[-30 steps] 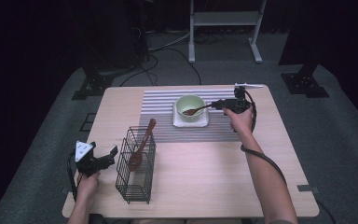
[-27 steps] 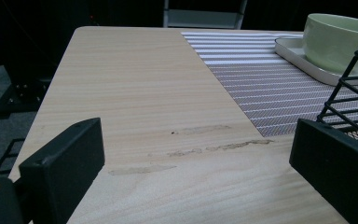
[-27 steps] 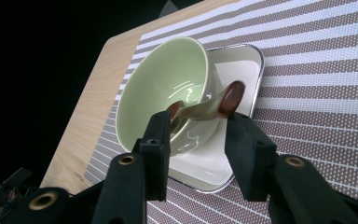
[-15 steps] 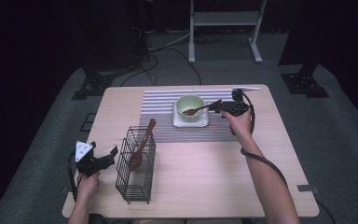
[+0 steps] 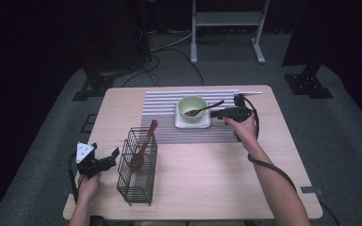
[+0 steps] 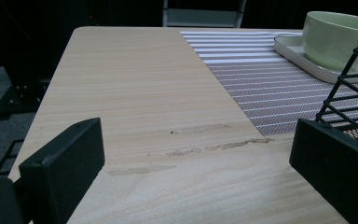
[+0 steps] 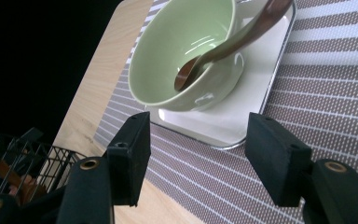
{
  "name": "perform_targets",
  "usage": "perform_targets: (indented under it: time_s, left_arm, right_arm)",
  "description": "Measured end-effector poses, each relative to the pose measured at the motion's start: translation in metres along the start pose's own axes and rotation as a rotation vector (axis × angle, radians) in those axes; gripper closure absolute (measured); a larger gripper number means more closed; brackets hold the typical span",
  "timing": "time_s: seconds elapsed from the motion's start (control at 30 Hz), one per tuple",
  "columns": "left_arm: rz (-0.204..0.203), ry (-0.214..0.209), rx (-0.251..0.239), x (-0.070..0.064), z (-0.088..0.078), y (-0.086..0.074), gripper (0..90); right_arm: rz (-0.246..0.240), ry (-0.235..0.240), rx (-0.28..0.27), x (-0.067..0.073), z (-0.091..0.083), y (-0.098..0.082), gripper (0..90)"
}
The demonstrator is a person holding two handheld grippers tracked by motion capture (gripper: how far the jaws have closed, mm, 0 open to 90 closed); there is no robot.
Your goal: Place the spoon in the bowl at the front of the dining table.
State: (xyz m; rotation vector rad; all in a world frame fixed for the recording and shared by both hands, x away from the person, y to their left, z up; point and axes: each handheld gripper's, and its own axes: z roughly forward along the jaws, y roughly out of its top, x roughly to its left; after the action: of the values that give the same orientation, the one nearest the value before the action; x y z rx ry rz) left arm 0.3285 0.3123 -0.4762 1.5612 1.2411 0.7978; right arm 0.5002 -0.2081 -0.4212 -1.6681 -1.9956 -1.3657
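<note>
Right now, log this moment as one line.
right claw: open, jaws just opening, nothing between | spoon: resting in green bowl | left claw: open beside wire basket

High view above the near edge facing forward and down, both gripper views low and close, sharing the pale green ceramic bowl (image 5: 192, 107) (image 6: 338, 37) (image 7: 186, 53)

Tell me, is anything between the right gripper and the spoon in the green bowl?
Nothing visible. The right gripper has just been opening, with nothing between its jaws; the spoon leans in the bowl, handle toward it.
</note>
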Motion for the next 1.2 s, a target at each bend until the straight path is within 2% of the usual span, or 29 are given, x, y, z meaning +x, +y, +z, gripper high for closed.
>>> perform_targets:
  time_s: [0.63,1.2]
  left_arm:
    - [0.003,0.002,-0.001,0.0,0.0,0.0,2.2]
    - [0.001,0.002,0.0,-0.001,0.0,0.0,2.3]
  right_arm:
    - [-0.076,0.054,0.076,0.007,-0.011,-0.023,33.4]
    - [-0.104,0.071,0.128,0.009,-0.009,-0.041,32.3]
